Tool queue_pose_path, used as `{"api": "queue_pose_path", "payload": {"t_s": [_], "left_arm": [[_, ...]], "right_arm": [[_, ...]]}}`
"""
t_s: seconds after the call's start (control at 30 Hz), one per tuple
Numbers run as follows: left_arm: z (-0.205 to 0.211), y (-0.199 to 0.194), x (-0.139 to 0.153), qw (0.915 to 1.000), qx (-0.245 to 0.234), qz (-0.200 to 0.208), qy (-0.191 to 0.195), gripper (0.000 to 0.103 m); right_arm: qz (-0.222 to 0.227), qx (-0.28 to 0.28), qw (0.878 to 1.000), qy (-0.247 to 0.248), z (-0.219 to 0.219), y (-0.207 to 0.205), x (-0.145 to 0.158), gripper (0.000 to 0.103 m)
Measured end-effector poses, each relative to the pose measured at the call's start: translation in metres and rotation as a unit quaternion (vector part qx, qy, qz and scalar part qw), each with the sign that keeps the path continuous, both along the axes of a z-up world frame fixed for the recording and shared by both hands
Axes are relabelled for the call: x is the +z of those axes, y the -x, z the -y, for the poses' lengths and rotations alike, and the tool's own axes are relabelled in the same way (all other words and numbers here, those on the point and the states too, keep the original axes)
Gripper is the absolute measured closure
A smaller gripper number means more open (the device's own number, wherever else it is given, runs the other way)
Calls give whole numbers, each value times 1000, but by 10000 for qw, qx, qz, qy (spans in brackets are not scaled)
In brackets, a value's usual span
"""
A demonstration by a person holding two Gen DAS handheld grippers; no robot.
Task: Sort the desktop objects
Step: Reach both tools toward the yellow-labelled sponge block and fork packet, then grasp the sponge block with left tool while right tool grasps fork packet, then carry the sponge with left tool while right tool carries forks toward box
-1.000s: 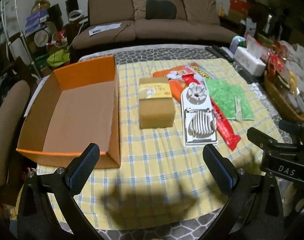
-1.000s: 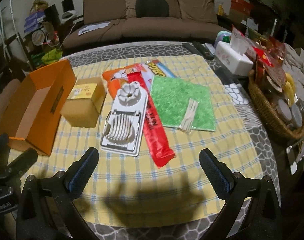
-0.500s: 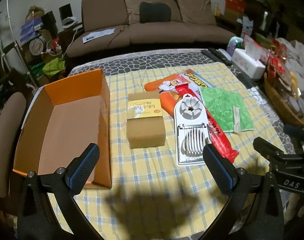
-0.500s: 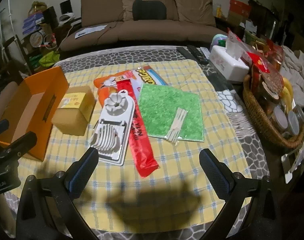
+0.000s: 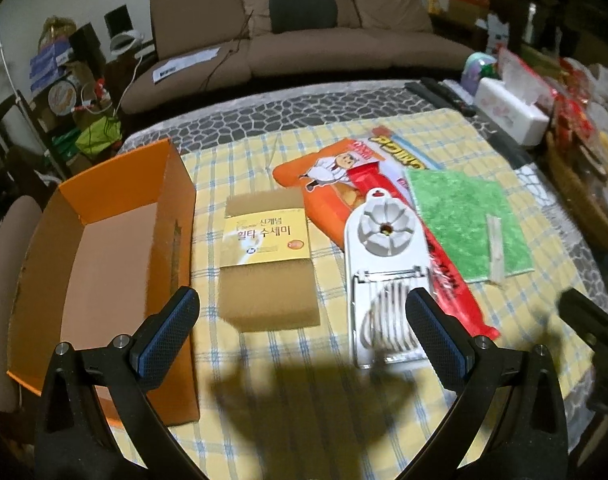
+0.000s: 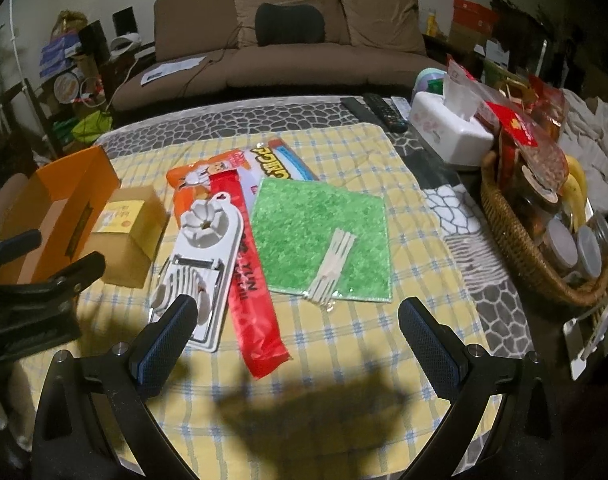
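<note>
An open orange cardboard box [image 5: 103, 248] [image 6: 59, 208] stands at the table's left. Beside it lies a brown sponge pack [image 5: 267, 264] [image 6: 127, 228] with a yellow label. To its right lie a white egg slicer [image 5: 384, 272] [image 6: 199, 256], a red snack packet [image 5: 456, 280] [image 6: 251, 304], an orange snack bag [image 5: 328, 184] [image 6: 195, 176] and a green cloth [image 5: 464, 216] [image 6: 320, 236] with a bundle of pale sticks [image 6: 332, 268]. My left gripper [image 5: 299, 332] is open above the table's near edge, in front of the sponge pack. My right gripper [image 6: 295, 340] is open near the red packet's end.
A yellow checked cloth [image 5: 304, 400] covers the table. A wicker basket [image 6: 516, 240] of jars and snacks, a white tissue box [image 6: 448, 132] and remote controls [image 6: 380, 112] stand at the right. A brown sofa [image 5: 295, 32] is behind the table.
Both grippers have moved forward and lower towards the table, so the objects look larger and closer. Nothing on the table has moved. Both grippers stay open.
</note>
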State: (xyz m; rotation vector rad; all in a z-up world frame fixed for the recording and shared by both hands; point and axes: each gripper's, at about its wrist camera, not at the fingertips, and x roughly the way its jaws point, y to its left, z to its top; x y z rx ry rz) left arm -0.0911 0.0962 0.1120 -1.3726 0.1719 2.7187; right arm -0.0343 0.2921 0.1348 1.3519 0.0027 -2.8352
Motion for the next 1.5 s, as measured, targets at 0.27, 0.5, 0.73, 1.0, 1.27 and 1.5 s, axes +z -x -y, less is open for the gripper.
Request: {"api": "queue_pose_path", "payload": {"t_s": [0.27, 0.5, 0.73, 1.0, 1.27, 1.5], "left_arm": [[-2, 43, -33, 9992, 160, 363, 90, 0], [7, 69, -56, 9969, 409, 643, 210, 0], [4, 83, -73, 9955, 360, 808, 354, 0], [12, 85, -93, 9929, 564, 992, 330, 25], [18, 77, -76, 9946, 510, 905, 41, 26], [19, 69, -49, 9964, 225, 798, -190, 26]], "right_arm": [[106, -45, 9994, 325, -10, 3, -20, 1], [267, -81, 9989, 382, -16, 9, -36, 1], [274, -300, 9983, 428, -35, 14, -37, 1], [496, -714, 9942, 626, -64, 22, -50, 13], [817, -1020, 9863, 1005, -81, 55, -76, 43], [1031, -1050, 9869, 664, -64, 85, -92, 43]]}}
